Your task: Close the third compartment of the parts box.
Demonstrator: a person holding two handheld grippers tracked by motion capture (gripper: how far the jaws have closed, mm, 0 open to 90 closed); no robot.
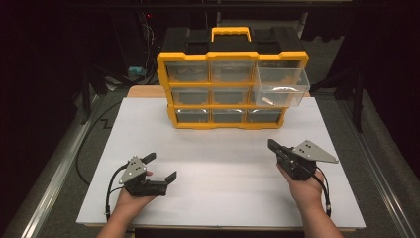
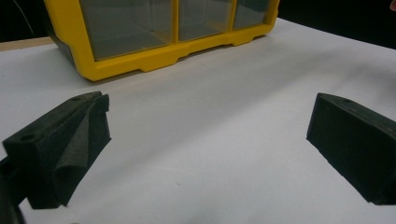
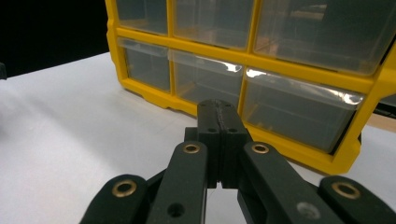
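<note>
White worktop, rectangular, seen from its near edge. A yellow organiser with clear drawers and a black top stands at the middle of the far edge, facing the near edge. Its upper right drawer is pulled out and overhangs the worktop. A wooden board projects from beneath the worktop's far edge, left of the organiser.

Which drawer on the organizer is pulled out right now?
The top-right drawer of the yellow organizer: it juts forward from the frame, while the other eight sit flush.
</note>
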